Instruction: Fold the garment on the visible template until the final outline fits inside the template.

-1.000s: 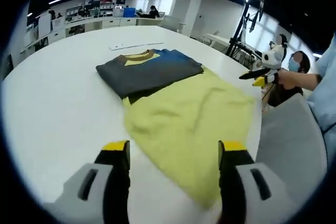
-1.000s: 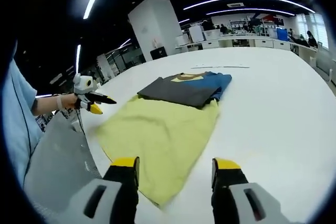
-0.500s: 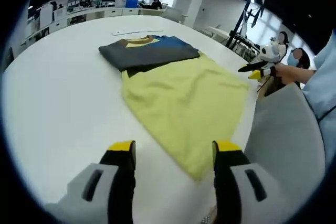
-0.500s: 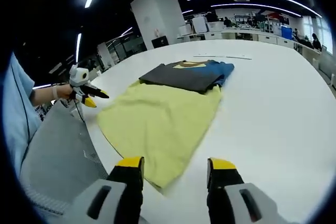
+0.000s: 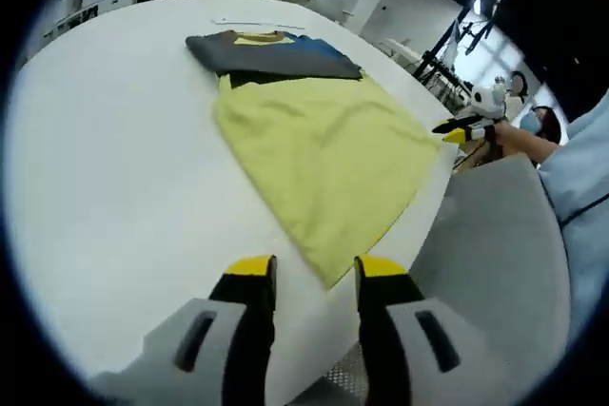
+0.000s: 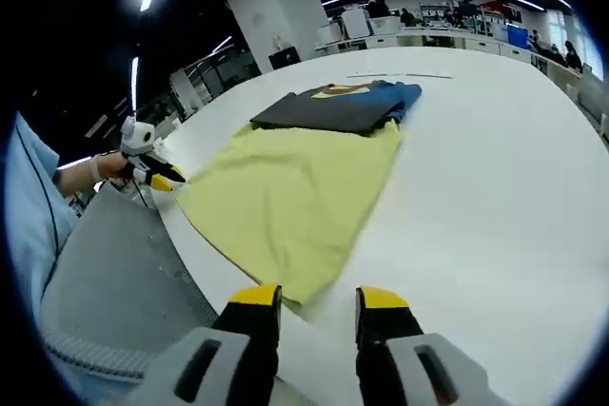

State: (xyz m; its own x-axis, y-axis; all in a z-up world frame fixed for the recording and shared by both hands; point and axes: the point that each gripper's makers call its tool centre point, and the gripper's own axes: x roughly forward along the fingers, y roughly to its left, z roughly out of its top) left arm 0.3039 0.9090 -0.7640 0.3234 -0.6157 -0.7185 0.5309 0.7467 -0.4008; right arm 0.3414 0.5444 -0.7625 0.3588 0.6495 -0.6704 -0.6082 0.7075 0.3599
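Observation:
A yellow cloth (image 5: 319, 145) lies flat on the white table (image 5: 105, 149). A folded dark grey and blue garment (image 5: 271, 52) rests across its far end. My left gripper (image 5: 316, 271) is open, jaws narrowed, straddling the cloth's near corner (image 5: 328, 273) at the table edge. My right gripper (image 6: 319, 299) is open too, jaws narrowed, at another near corner of the yellow cloth (image 6: 285, 192). The folded garment (image 6: 338, 109) lies beyond. The right gripper (image 5: 459, 128) shows at the cloth's right edge, and the left gripper (image 6: 157, 176) at its left edge.
The table's curved edge (image 6: 190, 273) runs just under both grippers. The person's grey clothing (image 5: 495, 263) and light blue sleeve (image 6: 38, 206) lie beyond that edge. A thin white strip (image 5: 257, 23) lies past the folded garment. Desks and people stand far behind.
Both grippers dropped toward the near corners of the yellow cloth, and the jaws of each narrowed. The cloths have not moved.

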